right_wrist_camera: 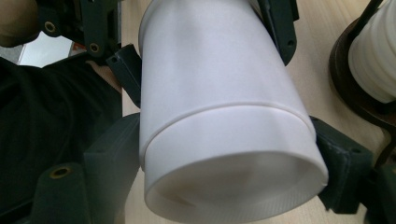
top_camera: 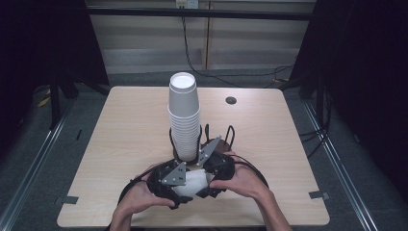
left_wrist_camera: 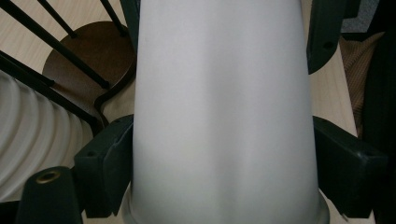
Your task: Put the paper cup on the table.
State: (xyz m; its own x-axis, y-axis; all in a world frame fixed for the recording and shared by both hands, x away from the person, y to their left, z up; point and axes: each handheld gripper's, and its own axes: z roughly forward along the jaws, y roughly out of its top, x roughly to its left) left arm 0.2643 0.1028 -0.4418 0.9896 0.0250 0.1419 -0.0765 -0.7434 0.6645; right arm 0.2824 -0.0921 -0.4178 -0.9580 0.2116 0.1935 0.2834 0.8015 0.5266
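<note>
A white cup [top_camera: 192, 184] lies on its side just above the table's front edge, held between both grippers. In the left gripper view my left gripper [left_wrist_camera: 226, 163] is shut on the cup [left_wrist_camera: 224, 102], its black pads pressed against both sides. In the right gripper view my right gripper [right_wrist_camera: 229, 161] clamps the same cup [right_wrist_camera: 219, 93] near its recessed bottom, where a seam runs around the wall. The left gripper's jaws grip the far end. From above, the left gripper [top_camera: 171, 180] and the right gripper [top_camera: 216, 168] face each other, each held in a hand.
A tall stack of white cups [top_camera: 184, 115] stands in a black wire holder [top_camera: 230, 136] on a round brown base [left_wrist_camera: 88, 51], right behind the grippers. The wooden table [top_camera: 130, 125] has a dark cable hole [top_camera: 231, 100] at the back right.
</note>
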